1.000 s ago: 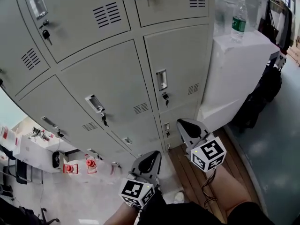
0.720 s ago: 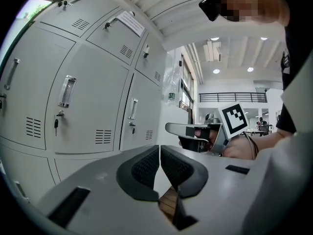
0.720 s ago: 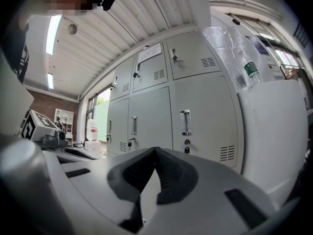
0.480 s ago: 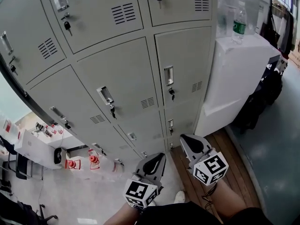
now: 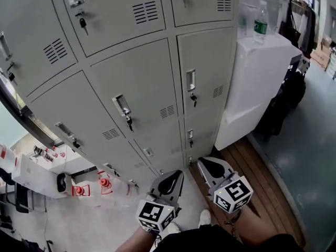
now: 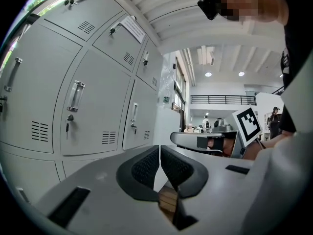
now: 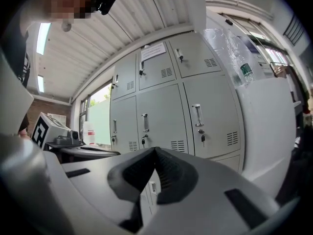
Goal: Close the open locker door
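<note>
Scene: A grey locker bank fills the head view, straight ahead of the person and well apart from both tools.
Open locker door: None shows ajar in any view. Every door in sight looks flush, with keys hanging under upright handles. If one is open, it lies out of frame, and I cannot tell on which side.
Left gripper: Jaws pressed together on nothing, seen edge-on in its own view. It points level at the middle column.
Right gripper: Clenched and empty too. It faces the right column, near the white cabinet that carries a water bottle.
Nearer hand: The right sits slightly further forward, so it is likely closer to the right column. The left is better placed for doors toward the middle and left.
Coming move: Probably a flat push on a door face with closed jaws, once the door is found.
</note>
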Demonstrator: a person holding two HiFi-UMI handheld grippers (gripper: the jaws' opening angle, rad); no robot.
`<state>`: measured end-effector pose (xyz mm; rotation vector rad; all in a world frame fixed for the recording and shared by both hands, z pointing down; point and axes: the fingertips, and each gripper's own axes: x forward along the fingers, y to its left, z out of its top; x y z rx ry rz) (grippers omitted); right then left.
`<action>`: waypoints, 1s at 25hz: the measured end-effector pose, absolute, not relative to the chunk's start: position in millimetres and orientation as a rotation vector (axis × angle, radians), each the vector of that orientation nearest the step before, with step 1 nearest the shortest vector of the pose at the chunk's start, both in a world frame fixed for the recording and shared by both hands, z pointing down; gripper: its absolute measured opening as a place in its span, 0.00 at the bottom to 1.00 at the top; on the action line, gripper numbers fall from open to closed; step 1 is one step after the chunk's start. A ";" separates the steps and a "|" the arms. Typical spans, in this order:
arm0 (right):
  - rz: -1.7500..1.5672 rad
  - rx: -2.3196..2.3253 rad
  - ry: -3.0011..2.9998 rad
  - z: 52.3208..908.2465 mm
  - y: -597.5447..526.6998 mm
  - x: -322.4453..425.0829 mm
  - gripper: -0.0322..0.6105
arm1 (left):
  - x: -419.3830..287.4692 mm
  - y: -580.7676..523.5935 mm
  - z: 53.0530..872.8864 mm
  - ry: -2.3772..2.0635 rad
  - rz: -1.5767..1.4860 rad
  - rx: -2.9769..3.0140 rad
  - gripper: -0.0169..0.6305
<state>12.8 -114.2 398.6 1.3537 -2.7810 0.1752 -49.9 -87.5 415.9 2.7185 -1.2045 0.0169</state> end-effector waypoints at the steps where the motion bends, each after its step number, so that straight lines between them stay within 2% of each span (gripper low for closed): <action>1: 0.176 1.358 -2.775 399.4 -111.3 9.8 0.13 | -52.5 -86.9 414.8 -1.200 0.003 2.724 0.06; 25: 0.196 1.385 -2.773 402.9 -95.3 -17.0 0.13 | -77.8 -76.5 417.2 -1.176 0.010 2.741 0.06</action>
